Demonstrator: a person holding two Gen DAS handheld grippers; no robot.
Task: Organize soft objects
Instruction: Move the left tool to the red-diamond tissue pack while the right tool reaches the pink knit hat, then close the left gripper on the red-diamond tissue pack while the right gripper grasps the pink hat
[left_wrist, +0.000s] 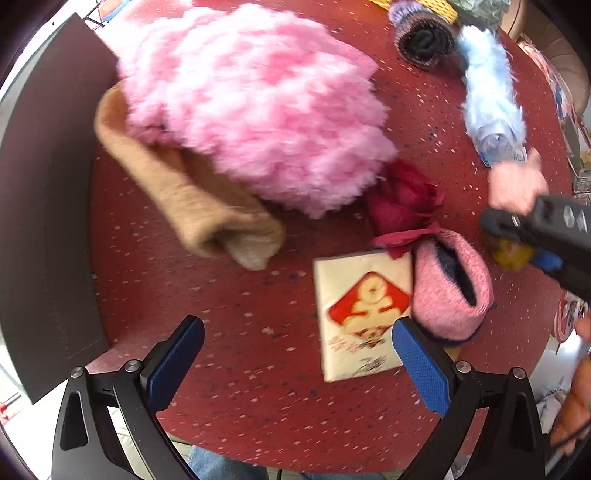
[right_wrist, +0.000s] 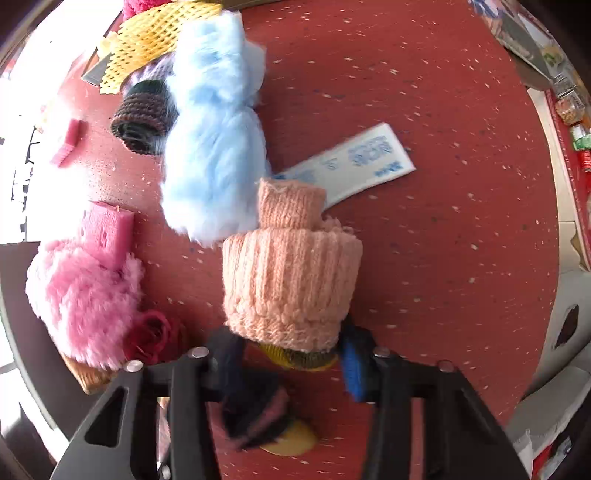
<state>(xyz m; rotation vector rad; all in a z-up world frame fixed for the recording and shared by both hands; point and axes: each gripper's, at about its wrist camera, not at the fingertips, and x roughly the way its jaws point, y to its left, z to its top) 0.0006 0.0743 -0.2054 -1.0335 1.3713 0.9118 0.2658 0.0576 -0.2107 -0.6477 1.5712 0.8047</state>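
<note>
My left gripper (left_wrist: 297, 325) hangs open over the red speckled table (left_wrist: 229, 387), nothing between its blue pads. Just beyond it lie a cream packet with a red diamond (left_wrist: 360, 314) and a pink knitted roll (left_wrist: 450, 288). A big pink fluffy piece (left_wrist: 251, 107) rests on a tan rolled cloth (left_wrist: 192, 206), with a dark red fabric rose (left_wrist: 402, 199) beside it. My right gripper (right_wrist: 290, 343) is shut on the near end of a peach knitted roll (right_wrist: 291, 280), which has a yellow part at the pads. A light blue fluffy piece (right_wrist: 214, 147) lies just behind the roll.
A dark knitted roll (right_wrist: 146, 118), yellow foam netting (right_wrist: 147, 40) and pink sponge blocks (right_wrist: 110, 229) lie at the far left. A white and blue packet (right_wrist: 362, 158) lies flat behind the peach roll. A dark panel (left_wrist: 48, 221) borders the table's left edge. Cluttered shelves (right_wrist: 569, 110) stand right.
</note>
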